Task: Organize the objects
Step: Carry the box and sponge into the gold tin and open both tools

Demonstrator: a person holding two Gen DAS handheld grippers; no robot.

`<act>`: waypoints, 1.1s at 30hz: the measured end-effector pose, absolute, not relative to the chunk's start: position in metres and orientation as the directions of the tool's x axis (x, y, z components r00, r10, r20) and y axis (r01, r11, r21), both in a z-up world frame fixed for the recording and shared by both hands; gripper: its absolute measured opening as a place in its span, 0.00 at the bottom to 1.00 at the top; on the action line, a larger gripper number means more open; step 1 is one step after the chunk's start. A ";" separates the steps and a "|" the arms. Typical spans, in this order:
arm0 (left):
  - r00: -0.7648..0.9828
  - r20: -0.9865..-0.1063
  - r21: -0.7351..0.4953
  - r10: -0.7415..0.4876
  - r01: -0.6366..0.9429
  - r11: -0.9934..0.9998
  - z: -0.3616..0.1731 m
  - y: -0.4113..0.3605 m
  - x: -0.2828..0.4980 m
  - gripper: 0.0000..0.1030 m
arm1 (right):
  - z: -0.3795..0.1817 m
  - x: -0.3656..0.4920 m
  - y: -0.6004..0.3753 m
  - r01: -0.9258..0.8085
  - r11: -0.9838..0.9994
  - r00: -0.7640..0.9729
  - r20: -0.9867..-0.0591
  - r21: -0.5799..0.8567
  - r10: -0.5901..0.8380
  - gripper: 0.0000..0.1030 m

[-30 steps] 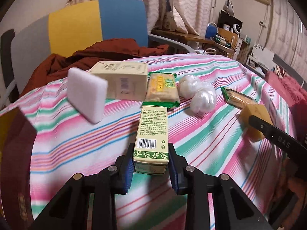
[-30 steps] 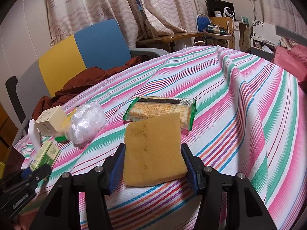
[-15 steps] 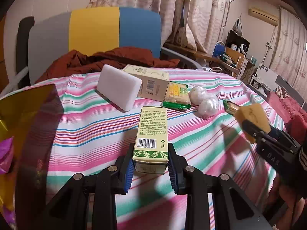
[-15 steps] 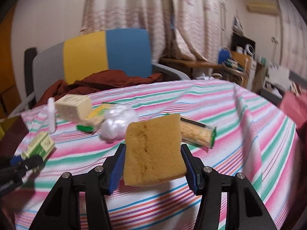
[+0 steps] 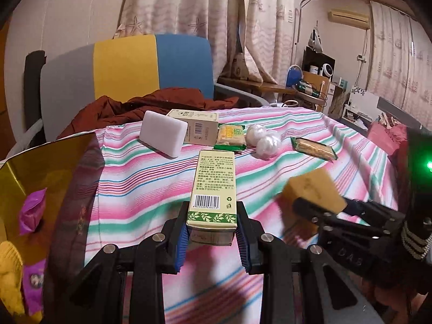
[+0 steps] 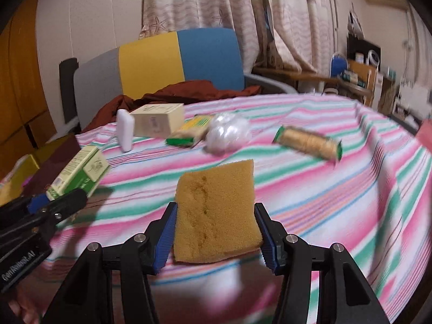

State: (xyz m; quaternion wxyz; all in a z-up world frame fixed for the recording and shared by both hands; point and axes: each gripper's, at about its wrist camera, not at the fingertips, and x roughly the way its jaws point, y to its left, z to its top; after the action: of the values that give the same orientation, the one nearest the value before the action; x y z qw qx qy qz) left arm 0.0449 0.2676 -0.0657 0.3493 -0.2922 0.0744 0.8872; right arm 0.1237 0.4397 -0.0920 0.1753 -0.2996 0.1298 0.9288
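Note:
My left gripper point(image 5: 212, 239) is shut on a long green and cream box point(image 5: 213, 186), held above the striped tablecloth point(image 5: 135, 178). The same box point(image 6: 78, 172) shows at the left of the right wrist view. My right gripper point(image 6: 216, 239) is shut on a yellow-brown sponge point(image 6: 216, 210), which also appears at the right of the left wrist view as a blurred sponge point(image 5: 313, 189). A gold-lined dark box point(image 5: 40, 172) stands open at the left table edge, with purple and yellow items inside.
Further back on the cloth lie a white foam block point(image 5: 163, 133), a cream carton point(image 5: 197, 127), a green cracker pack point(image 5: 230, 135), two white wrapped balls point(image 5: 263, 139) and another cracker pack point(image 5: 313, 148). A chair point(image 5: 135, 67) with a red-brown garment stands behind.
Both grippers have travelled left across the table with their loads. The gold-lined box has come into the left wrist view, and the items on the cloth have receded.

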 end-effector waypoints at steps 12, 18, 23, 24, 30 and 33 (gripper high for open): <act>-0.622 -0.523 -0.209 0.582 -0.569 -0.796 -0.038 0.165 0.071 0.30 | -0.061 0.111 0.372 -0.246 -0.943 -0.814 -0.577 0.225 0.074 0.54; -0.668 -0.511 -0.261 0.540 -0.478 -0.838 -0.024 0.118 0.060 0.30 | -0.039 0.093 0.323 -0.118 -0.960 -0.835 -0.548 0.255 -0.043 0.54; -0.700 -0.508 -0.300 0.501 -0.402 -0.865 -0.016 0.083 0.041 0.30 | -0.023 0.075 0.281 -0.016 -0.969 -0.839 -0.530 0.248 -0.122 0.55; -0.707 -0.510 -0.298 0.491 -0.390 -0.871 -0.014 0.078 0.037 0.30 | -0.021 0.070 0.272 0.003 -0.969 -0.836 -0.531 0.245 -0.137 0.55; -0.710 -0.559 -0.280 0.427 -0.324 -0.904 -0.014 0.054 0.011 0.30 | -0.019 0.042 0.235 0.062 -0.974 -0.812 -0.556 0.216 -0.176 0.57; -0.709 -0.579 -0.267 0.403 -0.302 -0.915 -0.016 0.047 0.003 0.30 | -0.024 0.026 0.223 0.071 -0.978 -0.795 -0.581 0.198 -0.175 0.58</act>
State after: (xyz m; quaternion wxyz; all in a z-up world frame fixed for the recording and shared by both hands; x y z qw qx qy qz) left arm 0.0030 0.0465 -0.0156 0.1914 -0.3303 -0.0762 0.9211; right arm 0.0260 0.2227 -0.0236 -0.0653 -0.3138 0.0832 0.9436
